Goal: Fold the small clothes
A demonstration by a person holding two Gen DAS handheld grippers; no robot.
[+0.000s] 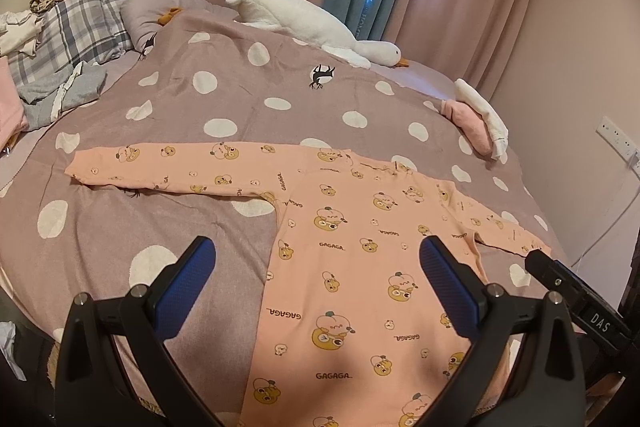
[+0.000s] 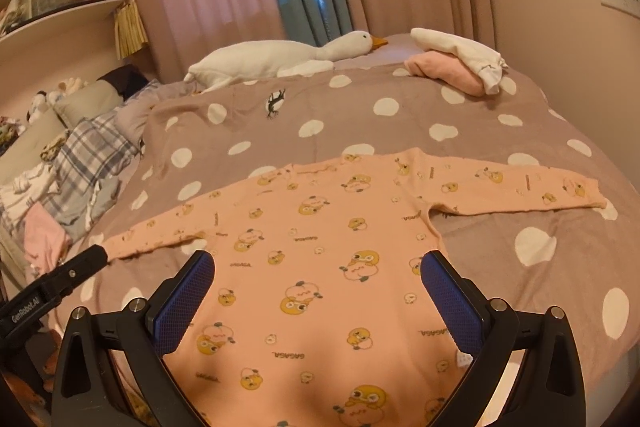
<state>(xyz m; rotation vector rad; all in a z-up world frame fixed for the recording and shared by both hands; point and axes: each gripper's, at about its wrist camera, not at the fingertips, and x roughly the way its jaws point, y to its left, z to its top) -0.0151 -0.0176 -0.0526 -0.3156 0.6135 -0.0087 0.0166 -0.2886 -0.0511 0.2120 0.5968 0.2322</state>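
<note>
A small pink long-sleeved top (image 1: 352, 247) with a yellow cartoon print lies flat on the bed, both sleeves spread out sideways; it also shows in the right wrist view (image 2: 320, 239). My left gripper (image 1: 316, 259) is open and empty, above the top's left side near the hem. My right gripper (image 2: 316, 267) is open and empty, above the top's lower middle. The right gripper's tip shows at the right edge of the left wrist view (image 1: 560, 275), and the left gripper's tip shows at the left of the right wrist view (image 2: 72, 275).
The top lies on a mauve blanket (image 1: 224, 87) with white dots. A white goose plush (image 1: 312, 23) lies at the far side. Folded pink and white clothes (image 2: 460, 67) are stacked at the far right corner. Unfolded clothes (image 1: 60, 91) and a plaid pillow (image 1: 80, 23) are at the left.
</note>
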